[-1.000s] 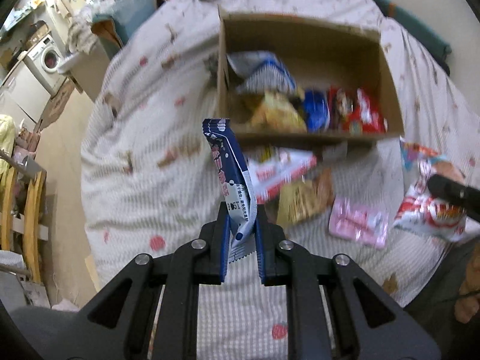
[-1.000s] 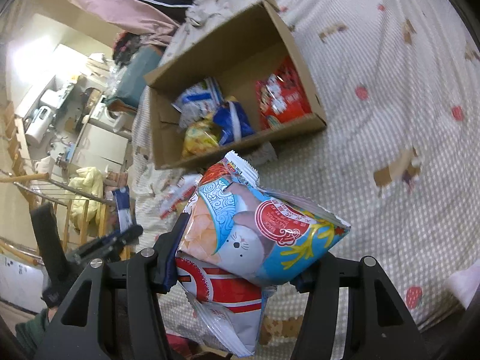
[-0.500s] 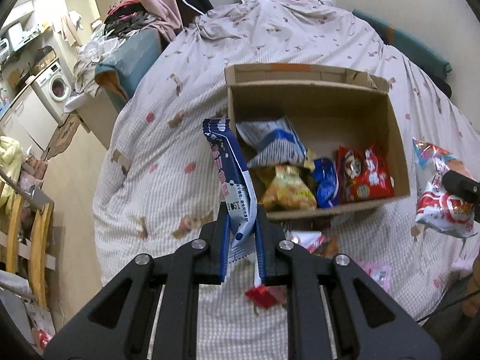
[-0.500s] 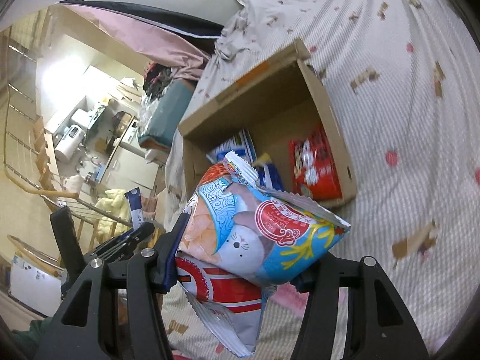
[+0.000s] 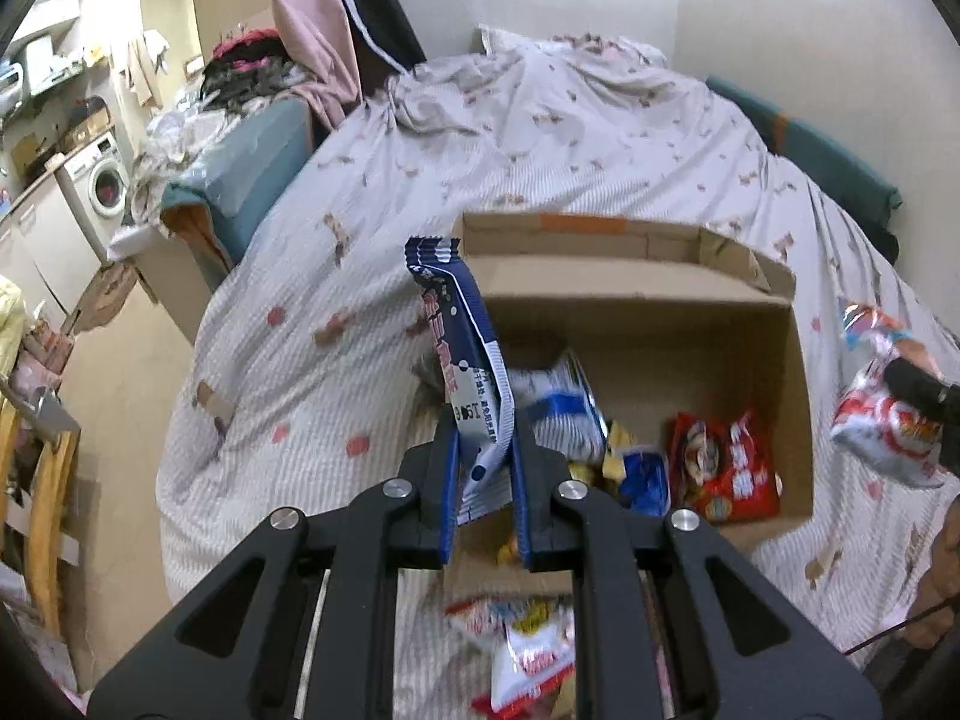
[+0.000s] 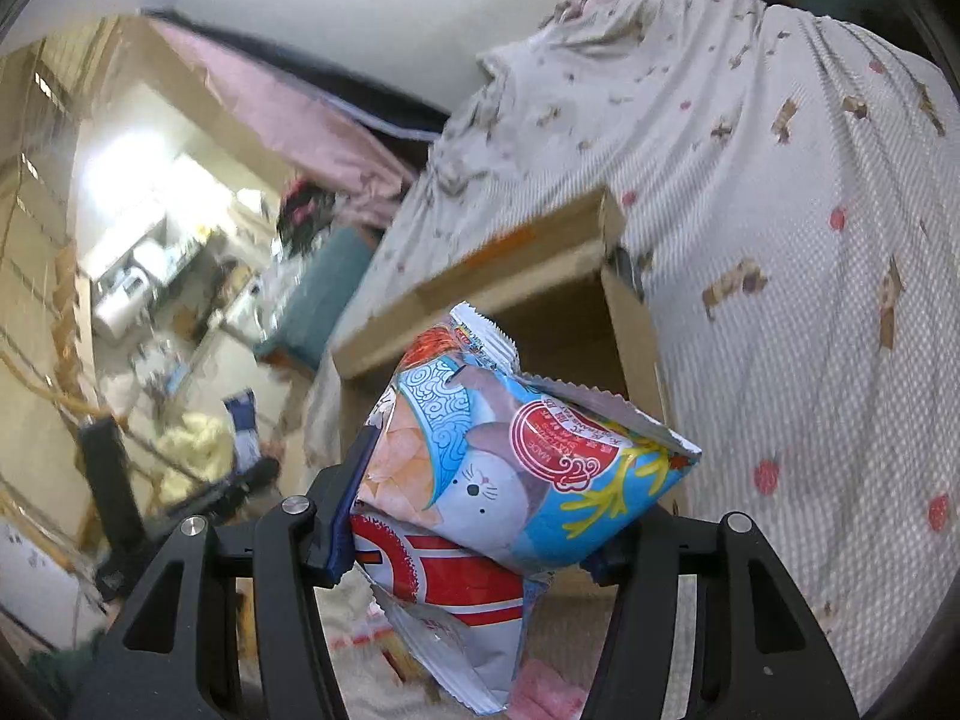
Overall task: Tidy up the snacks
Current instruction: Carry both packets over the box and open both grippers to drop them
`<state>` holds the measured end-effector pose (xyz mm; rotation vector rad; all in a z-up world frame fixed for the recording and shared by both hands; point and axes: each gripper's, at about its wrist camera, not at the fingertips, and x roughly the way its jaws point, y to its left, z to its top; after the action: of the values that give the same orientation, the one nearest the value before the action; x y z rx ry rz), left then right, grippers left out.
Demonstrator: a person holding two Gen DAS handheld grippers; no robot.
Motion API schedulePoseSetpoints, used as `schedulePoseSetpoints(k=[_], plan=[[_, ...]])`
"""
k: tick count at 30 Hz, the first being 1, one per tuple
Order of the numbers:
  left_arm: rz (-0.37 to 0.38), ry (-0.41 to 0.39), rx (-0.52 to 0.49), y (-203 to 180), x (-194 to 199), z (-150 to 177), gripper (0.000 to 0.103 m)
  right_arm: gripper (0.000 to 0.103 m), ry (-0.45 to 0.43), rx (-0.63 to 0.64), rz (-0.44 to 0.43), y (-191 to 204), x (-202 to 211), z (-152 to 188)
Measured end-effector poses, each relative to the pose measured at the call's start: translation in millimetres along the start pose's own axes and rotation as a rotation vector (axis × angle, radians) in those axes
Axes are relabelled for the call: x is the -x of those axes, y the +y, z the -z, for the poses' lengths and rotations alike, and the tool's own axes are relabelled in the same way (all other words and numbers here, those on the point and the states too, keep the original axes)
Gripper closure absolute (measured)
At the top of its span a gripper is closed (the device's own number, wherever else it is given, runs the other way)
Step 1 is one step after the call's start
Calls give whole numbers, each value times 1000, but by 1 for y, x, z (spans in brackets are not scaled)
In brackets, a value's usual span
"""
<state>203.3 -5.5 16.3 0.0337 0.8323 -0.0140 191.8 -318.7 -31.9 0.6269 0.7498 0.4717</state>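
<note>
- Our left gripper pinches the lower end of a slim navy-and-white snack packet, which stands upright in front of the cardboard box.
- Our right gripper clamps a puffy blue-and-orange snack bag printed with a cartoon animal; a red-and-white bag hangs beneath it.
- The open box sits mid-bed on the patterned bedspread, holding a red packet in its near right corner and a blue-and-white bag towards its left wall.
- More snacks lie loose on the bedspread before the box's near edge.
</note>
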Motion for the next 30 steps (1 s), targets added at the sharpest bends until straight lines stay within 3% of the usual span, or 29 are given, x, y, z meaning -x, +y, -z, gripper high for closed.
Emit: schedulePoseSetpoints(k=[7,18,24,30], plan=[[69,44,-23,-10,-35,9,91,45,43,31,48,1,-42,-19],[107,102,-77,-24,-73,14,90,42,186,213,169,20,-116,-3],[119,154,-21,-16,-86,19,90,42,232,225,167,19,-128,4],[111,140,-38,-18,-83,20,90,42,250,277,176,26,-134,11]])
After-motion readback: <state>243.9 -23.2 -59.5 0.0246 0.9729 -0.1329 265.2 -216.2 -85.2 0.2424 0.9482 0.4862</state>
